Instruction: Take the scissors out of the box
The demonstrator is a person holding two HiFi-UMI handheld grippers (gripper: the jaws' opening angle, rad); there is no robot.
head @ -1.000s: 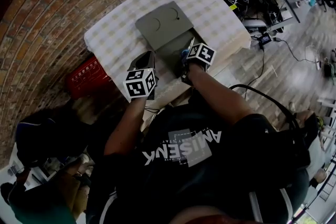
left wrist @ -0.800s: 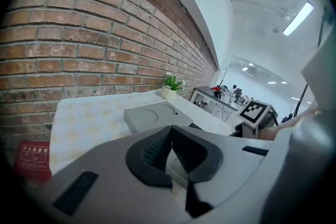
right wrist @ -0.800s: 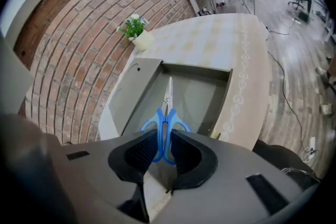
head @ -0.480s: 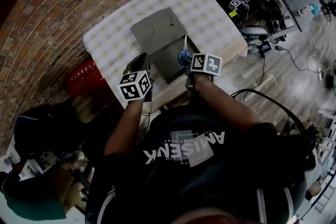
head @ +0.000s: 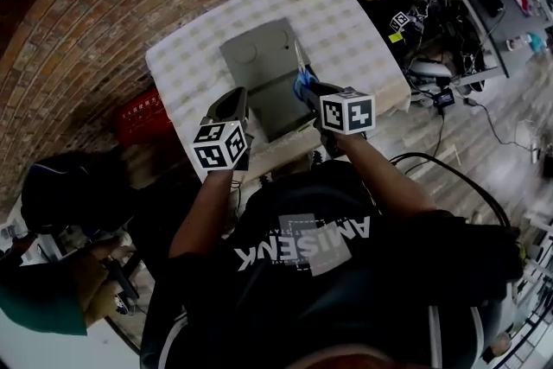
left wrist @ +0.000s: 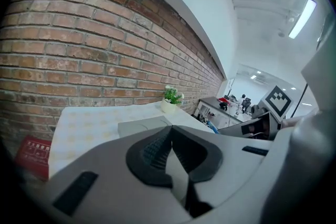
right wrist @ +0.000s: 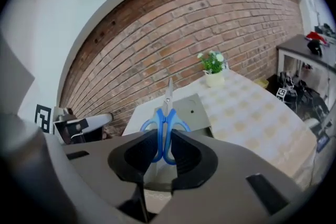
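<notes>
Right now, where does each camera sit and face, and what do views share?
Head view: on the person's head, looking steeply down at the table; arms, torso, left gripper, right gripper show.
Left gripper view: rides the left gripper, facing the brick wall over the box; shut empty jaws show.
Right gripper view: rides the right gripper, facing that wall; jaws clamp the scissors.
Shared: both gripper views show the potted plant.
</notes>
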